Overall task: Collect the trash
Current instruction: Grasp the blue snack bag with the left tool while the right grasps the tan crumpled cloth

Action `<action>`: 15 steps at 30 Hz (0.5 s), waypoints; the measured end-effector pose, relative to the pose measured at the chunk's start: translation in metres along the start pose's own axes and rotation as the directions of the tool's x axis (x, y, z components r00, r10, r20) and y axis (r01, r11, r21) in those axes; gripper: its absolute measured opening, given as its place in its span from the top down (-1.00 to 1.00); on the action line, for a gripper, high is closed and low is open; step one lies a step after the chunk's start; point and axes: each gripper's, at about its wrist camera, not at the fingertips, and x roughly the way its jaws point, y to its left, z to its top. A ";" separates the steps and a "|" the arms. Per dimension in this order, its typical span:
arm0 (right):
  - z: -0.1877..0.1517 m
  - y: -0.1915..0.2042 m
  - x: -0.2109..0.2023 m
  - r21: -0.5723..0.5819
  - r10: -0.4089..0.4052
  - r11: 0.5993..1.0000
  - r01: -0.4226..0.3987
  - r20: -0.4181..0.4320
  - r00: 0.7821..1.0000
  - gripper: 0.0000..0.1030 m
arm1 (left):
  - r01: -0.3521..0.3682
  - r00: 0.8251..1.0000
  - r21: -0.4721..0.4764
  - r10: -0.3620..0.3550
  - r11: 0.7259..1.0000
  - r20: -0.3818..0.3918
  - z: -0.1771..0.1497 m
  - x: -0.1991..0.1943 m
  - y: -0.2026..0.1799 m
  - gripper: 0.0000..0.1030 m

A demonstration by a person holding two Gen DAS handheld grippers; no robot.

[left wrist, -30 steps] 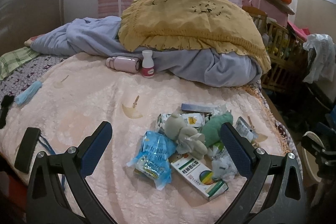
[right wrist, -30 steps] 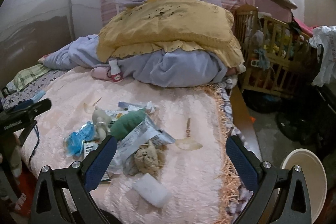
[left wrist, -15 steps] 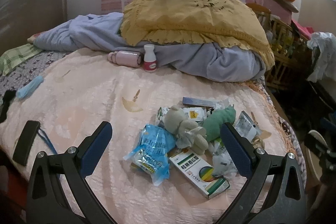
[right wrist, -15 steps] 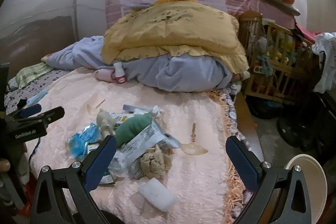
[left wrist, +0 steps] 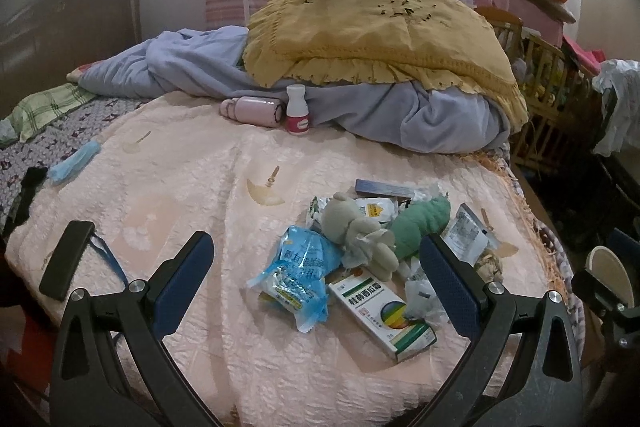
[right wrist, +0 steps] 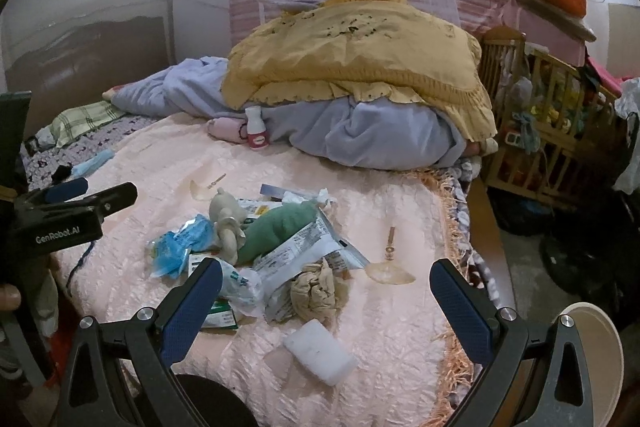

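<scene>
On the pink bedspread (left wrist: 192, 187), near its right edge, we see the trash pile (right wrist: 256, 251): crinkly wrappers, 1 blue packet (left wrist: 298, 277), a crumpled tan wad (right wrist: 316, 291) and a stiff medicine box (left wrist: 380, 311). We judge all of it light; the wrappers are slippery, so pinch them at a bunched fold. The box's long axis runs diagonally toward the lower right. Left gripper (left wrist: 316, 281) and right gripper (right wrist: 326, 301) both hover spread wide, empty.

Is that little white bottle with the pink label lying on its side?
No, the bottle stands upright beside the pink case.
</scene>
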 end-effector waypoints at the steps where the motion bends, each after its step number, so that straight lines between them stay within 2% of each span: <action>1: 0.000 -0.001 0.000 -0.001 -0.001 1.000 0.001 -0.002 1.000 -1.00 | 0.000 1.000 0.001 0.000 1.000 0.000 0.000 0.000 -0.001 -0.98; 15: -0.002 -0.001 0.013 -0.026 -0.003 1.000 0.002 -0.035 0.999 -1.00 | -0.010 1.000 0.001 0.010 1.000 -0.022 -0.003 0.013 0.003 -0.98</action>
